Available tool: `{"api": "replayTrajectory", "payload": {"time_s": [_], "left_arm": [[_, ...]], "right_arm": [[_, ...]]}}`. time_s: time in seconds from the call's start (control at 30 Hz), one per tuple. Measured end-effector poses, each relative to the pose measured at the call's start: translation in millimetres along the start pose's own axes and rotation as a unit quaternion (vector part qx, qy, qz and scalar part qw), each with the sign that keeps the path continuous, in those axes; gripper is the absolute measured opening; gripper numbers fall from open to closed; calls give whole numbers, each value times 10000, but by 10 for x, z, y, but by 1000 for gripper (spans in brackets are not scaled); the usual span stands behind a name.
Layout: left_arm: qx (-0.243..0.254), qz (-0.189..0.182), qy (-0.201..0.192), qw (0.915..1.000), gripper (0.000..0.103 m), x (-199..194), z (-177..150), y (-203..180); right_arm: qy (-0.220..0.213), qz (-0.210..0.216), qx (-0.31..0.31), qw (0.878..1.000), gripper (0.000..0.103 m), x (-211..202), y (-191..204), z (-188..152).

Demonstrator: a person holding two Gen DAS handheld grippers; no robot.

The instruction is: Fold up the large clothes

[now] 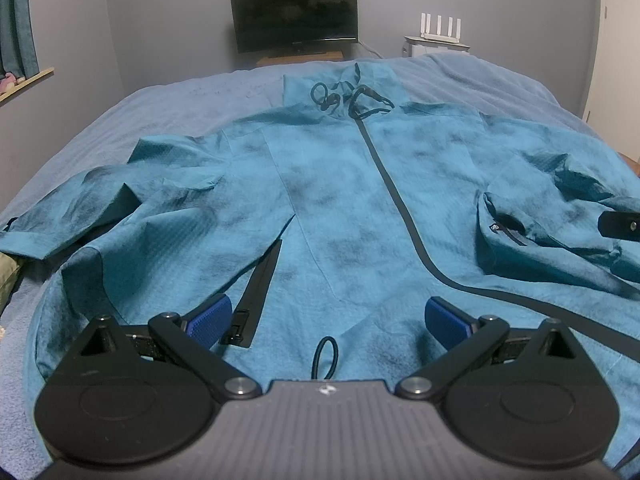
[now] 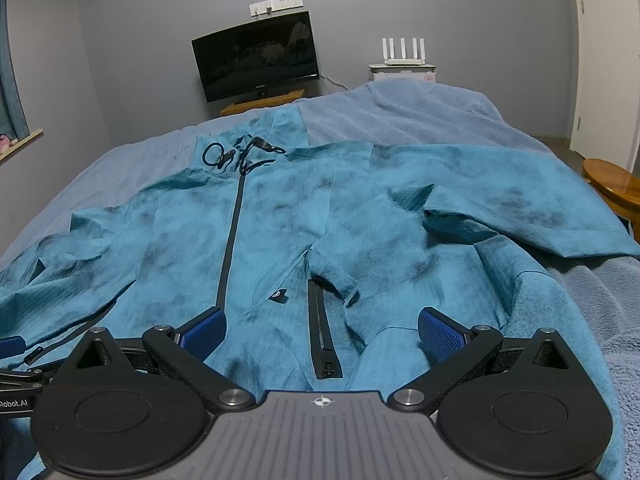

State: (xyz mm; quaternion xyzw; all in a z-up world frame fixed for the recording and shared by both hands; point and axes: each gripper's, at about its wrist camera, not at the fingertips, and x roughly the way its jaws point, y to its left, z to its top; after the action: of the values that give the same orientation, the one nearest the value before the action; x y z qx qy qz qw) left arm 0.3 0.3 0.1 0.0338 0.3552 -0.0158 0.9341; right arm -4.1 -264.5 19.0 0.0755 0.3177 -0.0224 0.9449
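Observation:
A large teal jacket (image 1: 340, 184) lies front-up and spread out on the bed, zipped down its middle with a black zipper (image 1: 394, 192), its hood at the far end. Its sleeves sprawl out to both sides. My left gripper (image 1: 326, 320) hovers open over the hem, near a black cord loop (image 1: 325, 356) and the left pocket zipper (image 1: 256, 292). In the right wrist view the same jacket (image 2: 280, 240) fills the frame. My right gripper (image 2: 320, 330) stands open above the right pocket zipper (image 2: 323, 340). Neither gripper holds any cloth.
A blue blanket (image 1: 180, 100) covers the bed under the jacket. Behind the bed a dark monitor (image 1: 294, 12) stands on a wooden stand, with a white router (image 2: 402, 54) on a unit beside it. A wooden stool (image 2: 612, 184) is at the right.

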Motion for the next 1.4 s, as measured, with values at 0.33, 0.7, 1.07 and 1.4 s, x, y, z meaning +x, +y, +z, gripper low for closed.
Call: {"api": "replayTrajectory", "payload": {"time_s": [0.33, 0.7, 1.07, 1.4], "left_arm": [[1, -1, 8, 10000, 103, 2, 1, 0], [-5, -7, 12, 10000, 103, 1, 2, 1], [-595, -517, -790, 9938, 103, -400, 164, -11], [271, -475, -746, 9957, 103, -73, 840, -166]], "right_arm": [[18, -1, 2, 10000, 103, 6, -4, 16], [35, -2, 3, 10000, 103, 13, -3, 26], [-480, 775, 762, 9929, 103, -270, -192, 134], [-1407, -437, 622, 9871, 103, -537, -717, 759]]}}
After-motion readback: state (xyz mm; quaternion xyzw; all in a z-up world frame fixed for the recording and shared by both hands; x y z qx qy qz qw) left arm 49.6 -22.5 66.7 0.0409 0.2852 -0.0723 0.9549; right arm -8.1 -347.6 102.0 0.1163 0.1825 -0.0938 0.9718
